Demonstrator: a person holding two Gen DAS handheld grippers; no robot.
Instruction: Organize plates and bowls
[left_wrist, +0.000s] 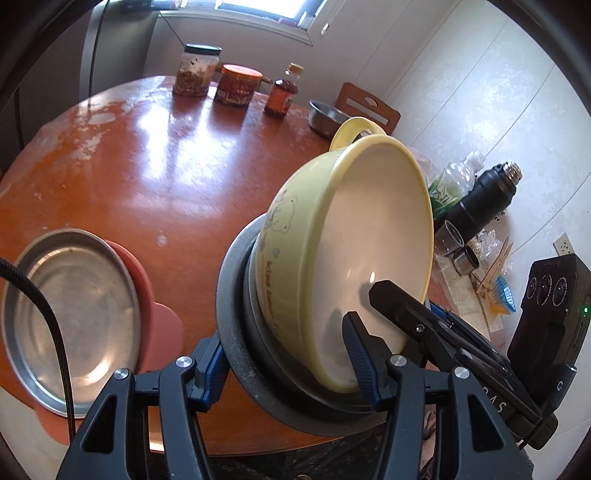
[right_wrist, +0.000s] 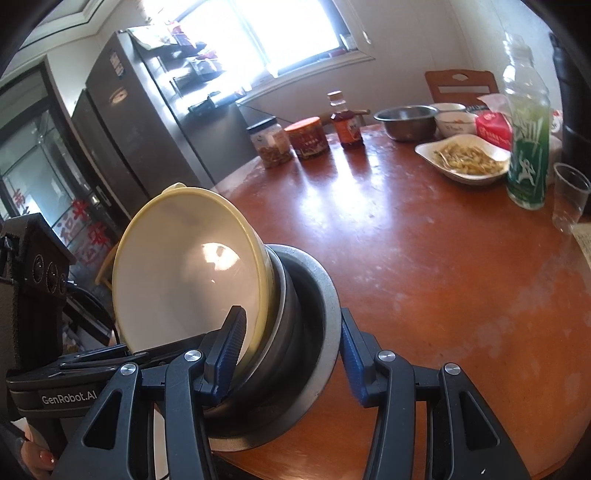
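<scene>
Item: nested stack, tilted on edge near your side of the round counter (left_wrist: 147, 155). Yellow bowl (left_wrist: 332, 229) sits inside a steel bowl (right_wrist: 286, 295), which sits inside a grey outer bowl (left_wrist: 231, 295); the stack leans so its mouths face sideways, apparently because both grippers pinch it across the rims. Your left gripper (left_wrist: 288, 354) is closed on the stack, one finger inside the yellow bowl and one outside the grey rim. Your right gripper (right_wrist: 291, 350) holds likewise from the opposite side, one finger in the yellow bowl, the other against the grey wall. A two-sided hold suits a heavy, slippery nest. Steel plate (left_wrist: 70, 317) lies on a pink plate (left_wrist: 155, 314), well apart to the left: probably the plate pile. Unsorted: steel basin (right_wrist: 406, 120) and a dish of food (right_wrist: 465, 158) at the far side.
</scene>
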